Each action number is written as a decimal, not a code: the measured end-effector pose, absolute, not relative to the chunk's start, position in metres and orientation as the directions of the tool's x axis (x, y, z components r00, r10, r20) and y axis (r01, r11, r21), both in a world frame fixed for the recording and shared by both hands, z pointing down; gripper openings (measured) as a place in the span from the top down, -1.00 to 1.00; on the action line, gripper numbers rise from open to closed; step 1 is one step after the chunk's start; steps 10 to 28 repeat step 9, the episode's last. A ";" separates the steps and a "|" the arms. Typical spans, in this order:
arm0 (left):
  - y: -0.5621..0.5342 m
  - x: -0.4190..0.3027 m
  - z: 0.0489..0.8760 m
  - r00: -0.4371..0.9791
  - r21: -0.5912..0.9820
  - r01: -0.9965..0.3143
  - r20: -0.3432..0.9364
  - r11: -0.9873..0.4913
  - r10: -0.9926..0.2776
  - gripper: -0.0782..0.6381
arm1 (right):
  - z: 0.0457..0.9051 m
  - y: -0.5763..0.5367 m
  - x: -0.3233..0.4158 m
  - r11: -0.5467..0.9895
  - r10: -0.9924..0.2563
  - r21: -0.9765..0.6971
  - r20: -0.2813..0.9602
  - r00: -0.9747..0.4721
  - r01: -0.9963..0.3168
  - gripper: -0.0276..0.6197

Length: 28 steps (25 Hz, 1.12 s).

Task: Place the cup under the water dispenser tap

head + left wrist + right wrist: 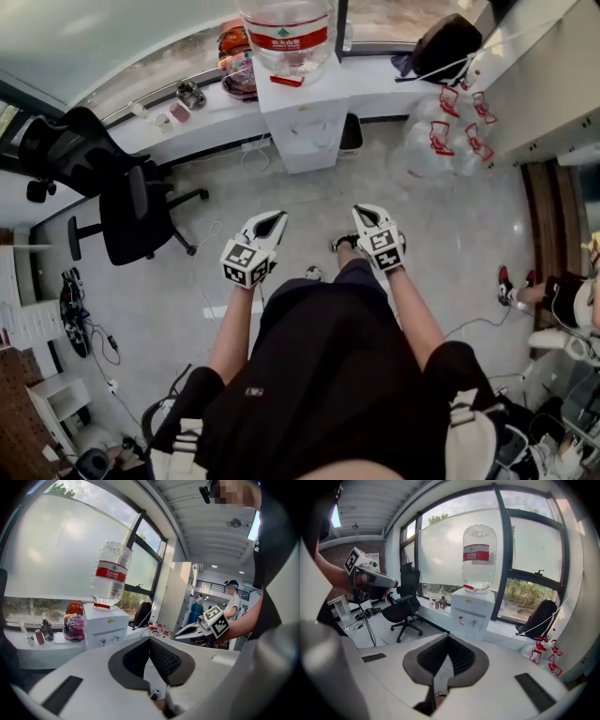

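A white water dispenser (302,122) with a large clear bottle (289,33) on top stands against the window ledge, straight ahead of me across the floor. Its two small taps (468,619) show on the front panel in the right gripper view. It also appears in the left gripper view as the dispenser (104,627). No cup shows in any view. My left gripper (270,223) and right gripper (366,216) are held side by side at waist height, well short of the dispenser. Both are shut, pads (161,660) and pads (459,656) meeting at the tips with nothing between them.
A black office chair (131,211) stands on the floor to the left. Several empty clear bottles with red handles (450,131) lie right of the dispenser, near a black bag (445,42). Small items line the ledge (187,98). Cables trail on the floor at left.
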<state>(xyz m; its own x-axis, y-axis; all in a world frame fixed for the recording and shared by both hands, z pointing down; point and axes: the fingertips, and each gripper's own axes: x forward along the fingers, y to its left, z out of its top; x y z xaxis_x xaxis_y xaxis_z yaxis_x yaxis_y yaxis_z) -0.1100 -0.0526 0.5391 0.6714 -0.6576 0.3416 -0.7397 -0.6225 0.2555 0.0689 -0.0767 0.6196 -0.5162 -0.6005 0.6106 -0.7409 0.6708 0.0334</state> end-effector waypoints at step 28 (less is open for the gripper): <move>-0.051 -0.117 0.538 0.664 0.262 -0.747 0.342 -0.612 -0.664 0.78 | 0.617 -0.080 0.060 0.679 -0.593 0.030 0.612 -0.524 -0.733 0.93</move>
